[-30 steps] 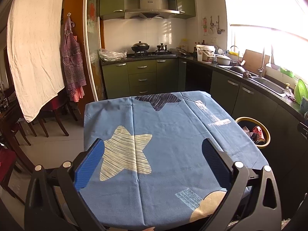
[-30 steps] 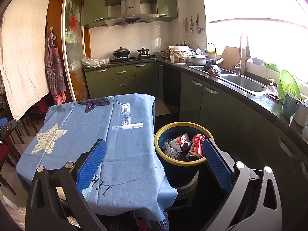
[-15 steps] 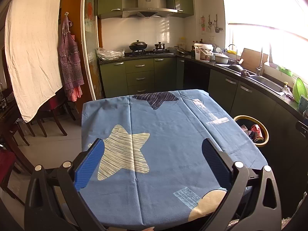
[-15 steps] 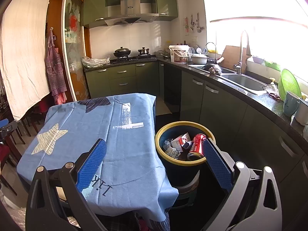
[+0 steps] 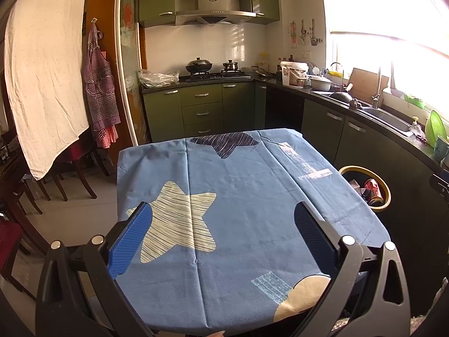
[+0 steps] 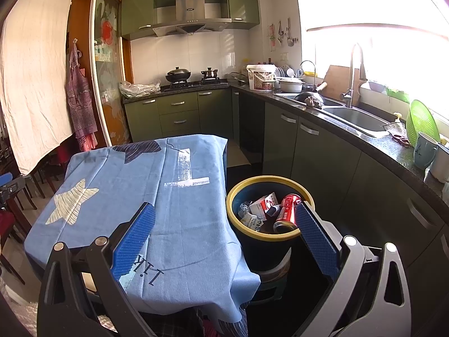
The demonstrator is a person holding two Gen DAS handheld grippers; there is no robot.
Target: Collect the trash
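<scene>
Both grippers hang wide apart and hold nothing: the left gripper (image 5: 223, 227) hovers over the counter draped in a blue cloth with pale and dark star prints (image 5: 247, 196), and the right gripper (image 6: 224, 226) looks past that cloth's near corner toward the dark round bin with a yellow rim (image 6: 233, 193) standing on the floor just beside the counter. The trash is in that bin: a red drink can (image 6: 286, 212) lying tilted, a small white-and-red carton (image 6: 263, 203) and some crumpled clear plastic (image 6: 248, 216). No loose litter shows on the cloth in either view, so the collecting looks finished or nearly so. By my reading, the next move calls for a scan of the counter and floor for any remaining piece, then backing both grippers away.
</scene>
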